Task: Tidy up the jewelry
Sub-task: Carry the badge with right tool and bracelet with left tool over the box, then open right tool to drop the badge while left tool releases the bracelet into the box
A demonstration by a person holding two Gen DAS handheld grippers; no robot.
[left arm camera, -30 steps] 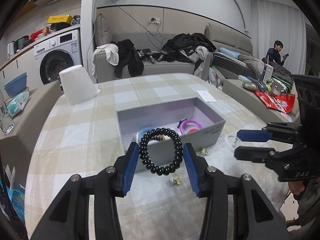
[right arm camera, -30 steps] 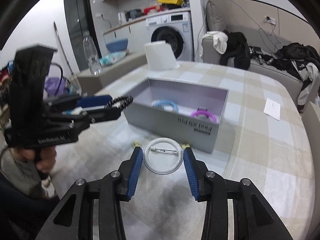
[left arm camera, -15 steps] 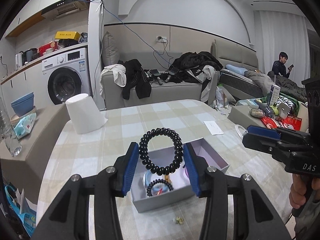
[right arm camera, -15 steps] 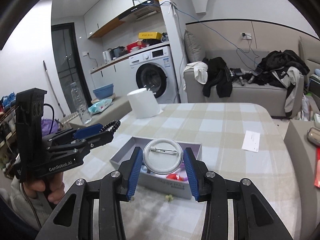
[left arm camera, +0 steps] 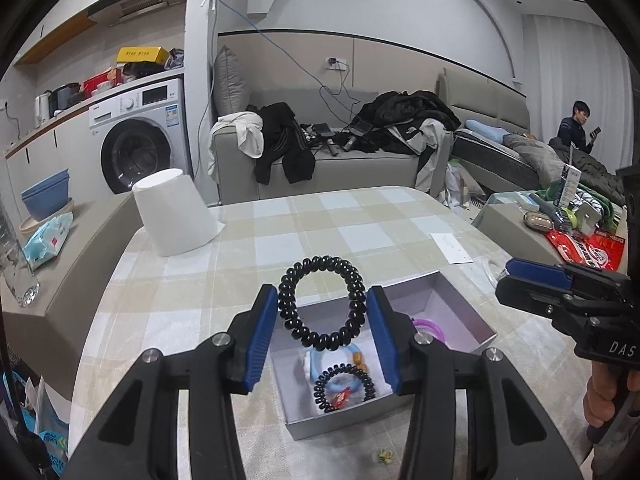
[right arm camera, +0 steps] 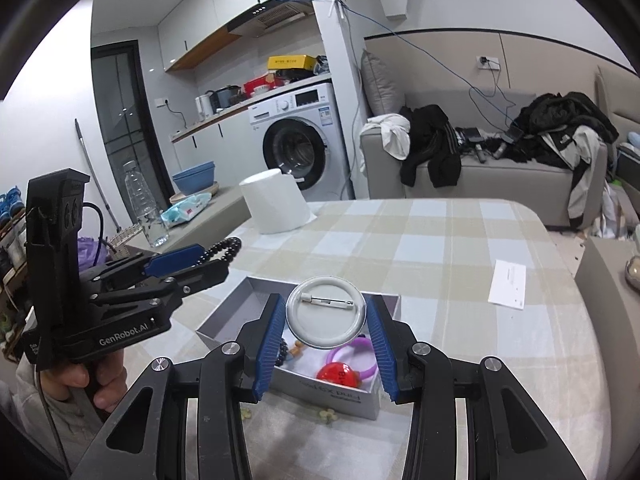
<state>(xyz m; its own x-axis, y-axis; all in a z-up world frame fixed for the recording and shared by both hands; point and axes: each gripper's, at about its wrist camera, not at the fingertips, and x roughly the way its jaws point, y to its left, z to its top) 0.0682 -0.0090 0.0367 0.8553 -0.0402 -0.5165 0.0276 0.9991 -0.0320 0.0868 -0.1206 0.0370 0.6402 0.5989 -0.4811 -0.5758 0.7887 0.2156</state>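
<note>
My left gripper (left arm camera: 323, 322) is shut on a black bead bracelet (left arm camera: 322, 303) and holds it above the open grey jewelry box (left arm camera: 460, 312). The box holds a second black bracelet (left arm camera: 345, 387), a light blue ring (left arm camera: 314, 362) and a purple ring (left arm camera: 430, 327). My right gripper (right arm camera: 326, 330) is shut on a round white pin badge (right arm camera: 326, 312), held above the same box (right arm camera: 224, 320), where a red ball (right arm camera: 338, 374) and the purple ring (right arm camera: 360, 354) show. The left gripper also shows in the right wrist view (right arm camera: 200, 258).
The box sits on a checked tablecloth (left arm camera: 320, 220). A white upturned cup (left arm camera: 174, 212) stands at the far left and a paper slip (left arm camera: 452, 248) at the right. Small yellow earrings (left arm camera: 383, 456) lie in front of the box. A sofa with clothes stands behind the table.
Both grippers have lifted with their items and now sit higher above the box, which looks smaller and lower in both views. Grips are unchanged.
</note>
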